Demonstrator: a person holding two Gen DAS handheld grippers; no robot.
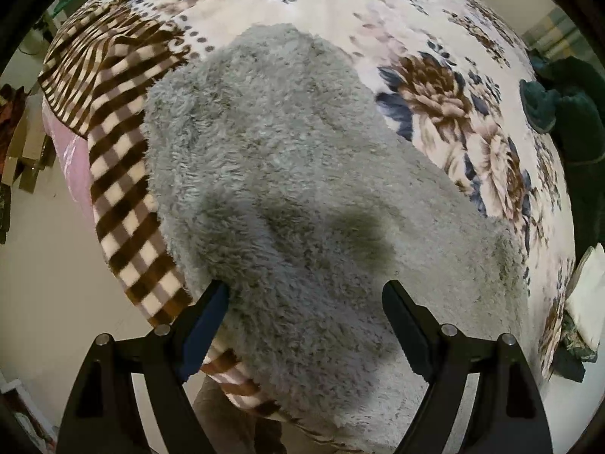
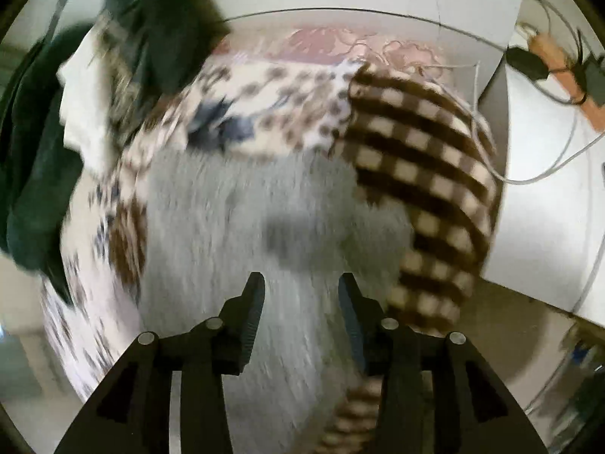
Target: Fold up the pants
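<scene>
The grey fleecy pants (image 1: 287,174) lie spread on a bed covered by a floral and brown-checked blanket (image 1: 446,87). My left gripper (image 1: 304,295) is open wide just above the pants near their left edge, its left finger (image 1: 211,310) at the fabric's border. In the right wrist view the pants (image 2: 234,227) fill the middle, blurred by motion. My right gripper (image 2: 300,289) is open and empty above them, close to the checked blanket border (image 2: 427,174).
Dark green clothing (image 1: 567,113) is piled at the bed's right side, and also shows in the right wrist view (image 2: 38,159) with a white item (image 2: 87,113). A cable (image 2: 529,174) and a wall are to the right. The floor (image 1: 49,265) lies left of the bed.
</scene>
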